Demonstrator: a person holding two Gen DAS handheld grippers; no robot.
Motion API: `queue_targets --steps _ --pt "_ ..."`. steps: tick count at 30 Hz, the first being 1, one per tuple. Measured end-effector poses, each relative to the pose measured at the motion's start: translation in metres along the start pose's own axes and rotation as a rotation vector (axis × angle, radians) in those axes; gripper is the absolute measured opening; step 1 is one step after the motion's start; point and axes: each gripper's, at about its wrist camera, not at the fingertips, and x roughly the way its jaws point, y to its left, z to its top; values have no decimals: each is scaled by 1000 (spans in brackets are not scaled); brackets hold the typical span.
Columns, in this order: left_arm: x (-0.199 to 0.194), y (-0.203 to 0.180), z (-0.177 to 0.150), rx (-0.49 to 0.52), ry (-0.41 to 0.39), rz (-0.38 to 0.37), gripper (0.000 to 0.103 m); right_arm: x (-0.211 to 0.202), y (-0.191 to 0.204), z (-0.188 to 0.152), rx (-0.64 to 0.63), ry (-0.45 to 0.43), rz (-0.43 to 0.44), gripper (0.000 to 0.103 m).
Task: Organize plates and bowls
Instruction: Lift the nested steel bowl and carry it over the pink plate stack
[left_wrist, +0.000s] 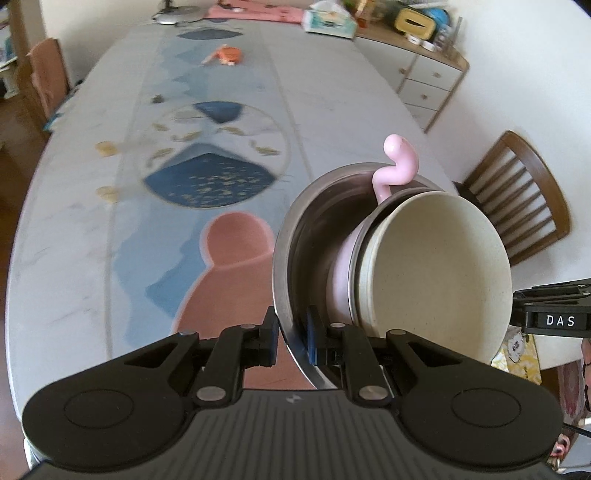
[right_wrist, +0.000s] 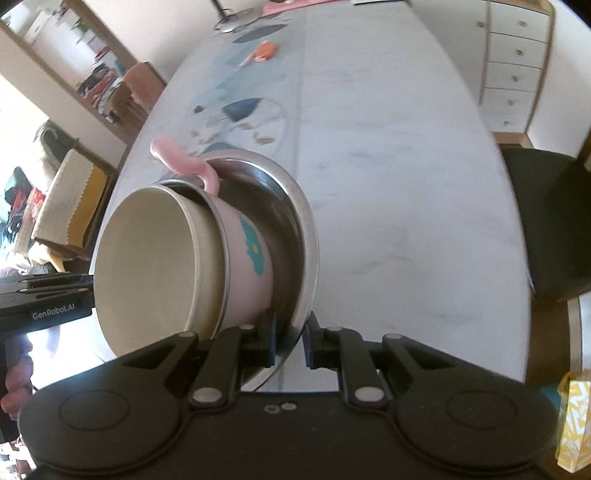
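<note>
From the left wrist, the left gripper (left_wrist: 291, 341) is clamped on the rim of the steel bowl (left_wrist: 295, 240), held above the table (left_wrist: 74, 221), with a pink cup (left_wrist: 341, 273) and cream bowl (left_wrist: 436, 273) nested inside. From the right wrist, the right gripper (right_wrist: 290, 341) pinches the opposite rim. The steel looks stiff and slippery, the nested stack loose and breakable, so both rim grips suit

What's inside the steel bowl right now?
Nested in the steel bowl sits a pink cup with a curly handle, and a cream bowl sits inside the cup. The steel bowl's bottom is covered, so anything beneath the cup cannot be seen.
</note>
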Motion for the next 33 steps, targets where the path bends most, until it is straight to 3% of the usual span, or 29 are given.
queue_targets --steps 14,33 --pt "-8 70 -29 -82 18 76 14 51 61 3 -86 65 44 14" --pt "20 74 -47 -35 61 98 15 84 51 -12 -66 112 46 15"
